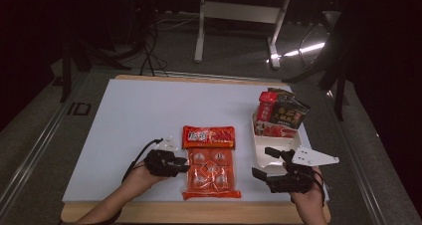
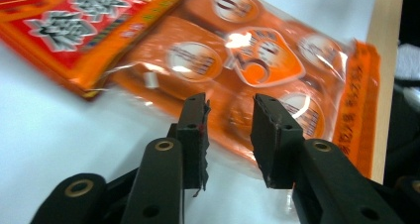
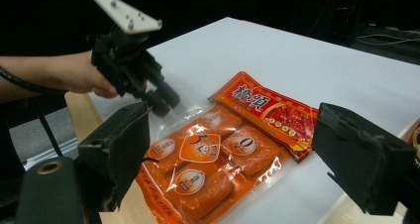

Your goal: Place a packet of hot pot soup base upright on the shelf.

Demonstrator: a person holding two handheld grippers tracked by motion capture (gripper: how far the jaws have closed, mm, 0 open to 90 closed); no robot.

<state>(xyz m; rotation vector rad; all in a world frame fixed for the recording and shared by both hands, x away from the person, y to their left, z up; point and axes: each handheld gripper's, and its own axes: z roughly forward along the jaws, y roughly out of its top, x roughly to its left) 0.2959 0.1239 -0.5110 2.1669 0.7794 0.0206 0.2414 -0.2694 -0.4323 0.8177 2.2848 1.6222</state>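
An orange bag of wrapped snacks (image 1: 211, 172) with a red header lies flat on the white board, near its front edge. My left gripper (image 1: 184, 164) sits at the bag's left edge. In the left gripper view its jaws (image 2: 229, 135) stand apart just above the bag's (image 2: 237, 60) clear seam, with no pad pressing on it. My right gripper (image 1: 263, 163) hovers to the right of the bag, jaws wide apart and empty. The right gripper view looks between those jaws (image 3: 233, 135) at the bag (image 3: 218, 154) and at the left gripper (image 3: 163, 100).
A white tray (image 1: 296, 141) at the right holds a red box (image 1: 266, 108) and a dark packet (image 1: 291, 113) standing up. The white board (image 1: 149, 115) rests on a wooden table (image 1: 199, 212). Beyond are a dark floor, cables and a table frame.
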